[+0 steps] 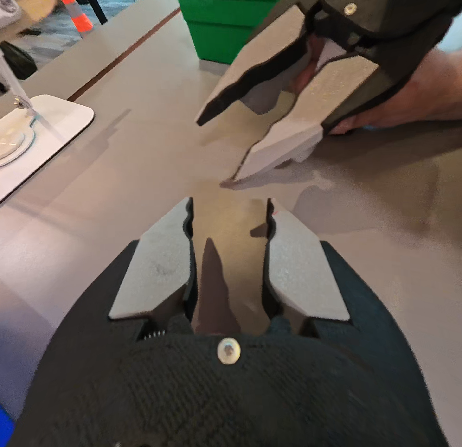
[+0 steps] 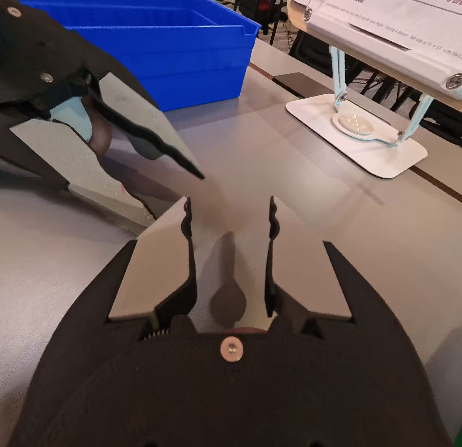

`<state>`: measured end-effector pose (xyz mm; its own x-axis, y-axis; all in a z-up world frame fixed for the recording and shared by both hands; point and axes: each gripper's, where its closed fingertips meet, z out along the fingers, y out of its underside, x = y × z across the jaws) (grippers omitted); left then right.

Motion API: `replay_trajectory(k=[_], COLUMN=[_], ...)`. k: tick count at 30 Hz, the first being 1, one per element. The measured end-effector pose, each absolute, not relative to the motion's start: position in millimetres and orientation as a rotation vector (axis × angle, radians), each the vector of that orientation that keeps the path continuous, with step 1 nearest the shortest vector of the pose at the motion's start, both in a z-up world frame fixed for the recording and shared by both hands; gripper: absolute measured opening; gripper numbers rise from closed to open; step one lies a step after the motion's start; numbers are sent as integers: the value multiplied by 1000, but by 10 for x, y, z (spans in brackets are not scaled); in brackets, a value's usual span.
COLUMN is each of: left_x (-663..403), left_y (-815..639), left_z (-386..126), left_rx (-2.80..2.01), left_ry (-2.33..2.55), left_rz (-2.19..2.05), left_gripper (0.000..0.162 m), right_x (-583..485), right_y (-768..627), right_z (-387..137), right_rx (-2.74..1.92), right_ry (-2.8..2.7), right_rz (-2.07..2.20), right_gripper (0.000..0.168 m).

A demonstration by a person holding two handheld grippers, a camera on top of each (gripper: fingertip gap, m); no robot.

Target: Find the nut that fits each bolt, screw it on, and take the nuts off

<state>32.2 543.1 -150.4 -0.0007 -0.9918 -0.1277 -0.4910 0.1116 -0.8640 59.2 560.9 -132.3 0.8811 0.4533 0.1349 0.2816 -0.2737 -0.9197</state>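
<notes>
No bolt or nut shows in either view. My left gripper (image 1: 230, 202) is open and empty, low over the grey table (image 1: 140, 140). My right gripper (image 1: 217, 151) shows ahead of it at the upper right, open and empty, tilted down with its lower fingertip near the table; a hand (image 1: 405, 97) holds it. In the right wrist view my right gripper (image 2: 229, 201) is open and empty over the table (image 2: 287, 180). The left gripper (image 2: 175, 192) comes in from the left, open, its tips close to my right gripper's left finger.
A green bin (image 1: 220, 22) stands at the back of the table, a blue bin (image 2: 175, 60) at the opposite end. A white stand base (image 2: 355, 135) carries a tilted board with a printed sheet (image 2: 400, 22); the base also shows in the left wrist view (image 1: 45, 135). An orange cone (image 1: 75, 10) stands on the floor.
</notes>
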Motion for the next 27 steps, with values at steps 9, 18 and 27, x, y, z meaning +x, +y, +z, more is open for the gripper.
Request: replay_trajectory(k=[9, 18, 27], left_x=[309, 257, 169], left_y=[5190, 5479, 5904], left_z=[-1324, -1353, -1311], left_rx=[-1395, -1442, -1467], left_ry=[1631, 1576, 1405], left_rz=[-986, -783, -506], left_gripper=[61, 66, 87], right_x=[647, 667, 955], right_y=[5546, 5620, 5688], right_z=[-1268, -1291, -1175], right_rx=[-1860, -1874, -1843], right_ry=[-479, -470, -367], right_rz=[178, 121, -149], right_gripper=[69, 72, 83])
